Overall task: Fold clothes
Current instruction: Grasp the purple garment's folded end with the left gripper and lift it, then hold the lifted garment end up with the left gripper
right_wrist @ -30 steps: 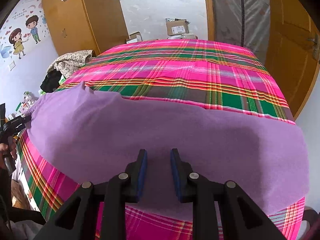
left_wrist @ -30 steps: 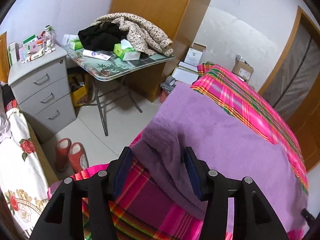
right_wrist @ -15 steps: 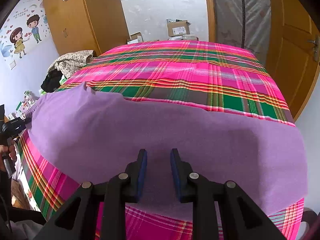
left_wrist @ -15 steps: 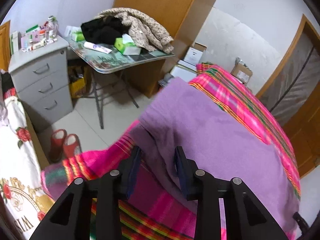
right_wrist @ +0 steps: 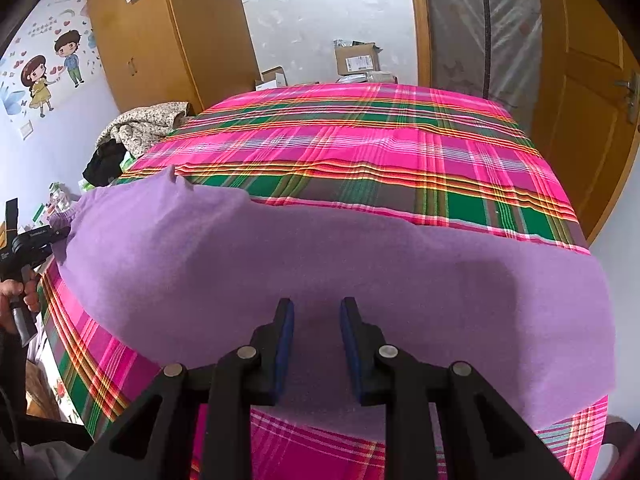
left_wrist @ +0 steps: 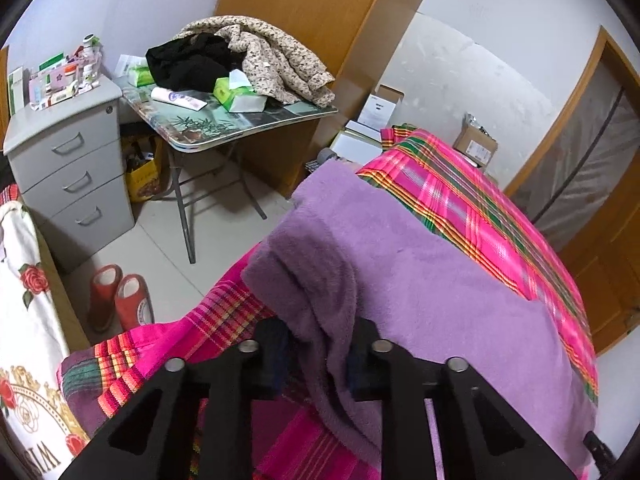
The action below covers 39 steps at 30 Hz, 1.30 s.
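Here, in the left wrist view, the left gripper [left_wrist: 316,354] has a bunched fold of the purple fleece garment [left_wrist: 432,280] between its jaws, which look to pinch it at the near-left corner; the rest of the cloth lies spread over the plaid bedspread [left_wrist: 472,208]. The thick pile could slip out if the pinch is shallow, and a pull from this one corner would drag the cloth askew instead of folding it. Beyond the bed stand a folding table [left_wrist: 240,128] heaped with clothes, a grey drawer cabinet [left_wrist: 76,176] and red slippers [left_wrist: 120,300] on the tiled floor.

In the right wrist view, the right gripper [right_wrist: 316,344] hangs over the garment's near edge with its jaws spread and nothing between them. If it closes here it may catch the bedspread along with the fleece. The bed fills the room's middle; a wooden wardrobe [right_wrist: 160,40], cardboard boxes [right_wrist: 356,60] and a door [right_wrist: 588,80] ring it
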{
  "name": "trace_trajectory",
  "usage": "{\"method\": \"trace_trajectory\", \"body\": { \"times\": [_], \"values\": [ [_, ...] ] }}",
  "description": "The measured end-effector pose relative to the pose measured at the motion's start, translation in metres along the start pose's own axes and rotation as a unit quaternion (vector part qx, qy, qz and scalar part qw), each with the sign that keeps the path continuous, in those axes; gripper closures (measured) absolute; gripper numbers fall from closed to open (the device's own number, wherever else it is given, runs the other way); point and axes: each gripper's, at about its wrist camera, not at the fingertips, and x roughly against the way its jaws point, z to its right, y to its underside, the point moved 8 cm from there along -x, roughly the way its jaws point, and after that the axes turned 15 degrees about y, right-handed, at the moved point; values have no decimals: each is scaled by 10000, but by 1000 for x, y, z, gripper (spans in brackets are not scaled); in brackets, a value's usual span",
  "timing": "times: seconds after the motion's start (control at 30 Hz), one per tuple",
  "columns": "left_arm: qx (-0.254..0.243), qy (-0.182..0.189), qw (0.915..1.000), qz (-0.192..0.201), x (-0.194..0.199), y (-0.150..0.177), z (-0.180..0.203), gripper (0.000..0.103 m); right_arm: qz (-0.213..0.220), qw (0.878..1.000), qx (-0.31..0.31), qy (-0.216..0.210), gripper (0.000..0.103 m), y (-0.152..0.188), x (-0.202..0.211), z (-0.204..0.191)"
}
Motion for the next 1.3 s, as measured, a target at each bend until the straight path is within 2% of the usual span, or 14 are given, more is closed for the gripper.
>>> {"method": "trace_trajectory", "body": {
  "times": [0.2,1.1,1.3],
  "values": [
    [-147,-15,9999,38,3,-2,4,92,-48,10000,-3,38,78,1,-3,1],
    [-432,64,9987,249,19,-19,18,95,-176,9996,-207,123,78,4,-8,9],
    [-502,-61,9982,322,18,-30,17,95,-183,9994,-216,193,78,4,-7,11]
  ]
}}
